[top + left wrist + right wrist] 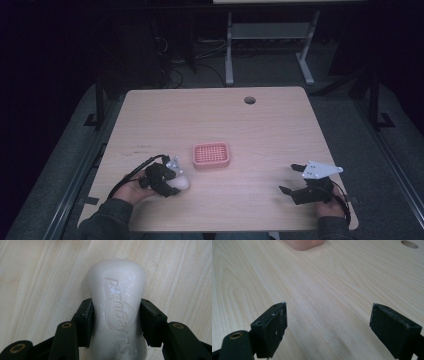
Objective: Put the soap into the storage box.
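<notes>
A white bar of soap (117,302) with raised lettering lies on the wooden table (210,120) at the front left. My left gripper (116,320) is shut on the soap, both black pads pressed against its narrow waist. From the high view the soap (181,183) peeks out beside the left gripper (167,181), just left of a pink slotted soap dish (211,154). My right gripper (292,177) rests at the front right, open, with bare wood between its pads (274,325). A corner of the pink dish (303,243) shows far ahead of it.
A round cable hole (249,100) sits near the table's far edge, also seen as the hole (409,243) in the right gripper view. Beyond the table stand a desk frame (270,45) and cables on the dark floor. Forearms in dark sleeves come in from the front edge.
</notes>
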`<state>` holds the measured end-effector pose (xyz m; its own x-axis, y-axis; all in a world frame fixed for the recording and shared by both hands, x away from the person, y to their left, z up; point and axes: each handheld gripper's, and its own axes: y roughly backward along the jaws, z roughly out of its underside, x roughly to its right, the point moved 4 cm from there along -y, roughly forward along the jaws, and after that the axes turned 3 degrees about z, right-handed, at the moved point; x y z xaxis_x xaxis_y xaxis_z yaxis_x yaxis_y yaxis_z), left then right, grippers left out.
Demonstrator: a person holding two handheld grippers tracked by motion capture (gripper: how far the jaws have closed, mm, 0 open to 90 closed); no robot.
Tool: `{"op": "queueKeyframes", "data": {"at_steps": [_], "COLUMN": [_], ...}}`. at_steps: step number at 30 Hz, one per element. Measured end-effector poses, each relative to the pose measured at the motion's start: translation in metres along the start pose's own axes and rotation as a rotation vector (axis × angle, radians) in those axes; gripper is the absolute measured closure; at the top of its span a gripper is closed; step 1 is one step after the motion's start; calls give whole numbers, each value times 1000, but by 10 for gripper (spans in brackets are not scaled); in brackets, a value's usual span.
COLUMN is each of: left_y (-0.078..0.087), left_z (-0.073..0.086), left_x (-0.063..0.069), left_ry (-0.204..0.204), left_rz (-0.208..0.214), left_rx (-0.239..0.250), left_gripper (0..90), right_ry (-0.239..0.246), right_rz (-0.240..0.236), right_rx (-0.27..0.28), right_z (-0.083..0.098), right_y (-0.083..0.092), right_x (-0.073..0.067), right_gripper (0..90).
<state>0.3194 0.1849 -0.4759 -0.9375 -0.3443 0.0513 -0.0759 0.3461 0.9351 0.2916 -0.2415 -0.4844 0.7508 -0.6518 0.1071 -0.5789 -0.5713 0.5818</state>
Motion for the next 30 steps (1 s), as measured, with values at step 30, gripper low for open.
{"op": "queueKeyframes", "data": {"at_steps": [30], "left_y": [16], "left_z": [-14], "left_x": [-4], "left_ry": [-15], "left_rz": [-26], "left_rx": [36], "left_gripper": [493], "right_ry": [-6], "right_rz": [1], "right_rx": [14], "right_z": [-1], "right_y": [2], "right_x": [0], "right_gripper": [137]}}
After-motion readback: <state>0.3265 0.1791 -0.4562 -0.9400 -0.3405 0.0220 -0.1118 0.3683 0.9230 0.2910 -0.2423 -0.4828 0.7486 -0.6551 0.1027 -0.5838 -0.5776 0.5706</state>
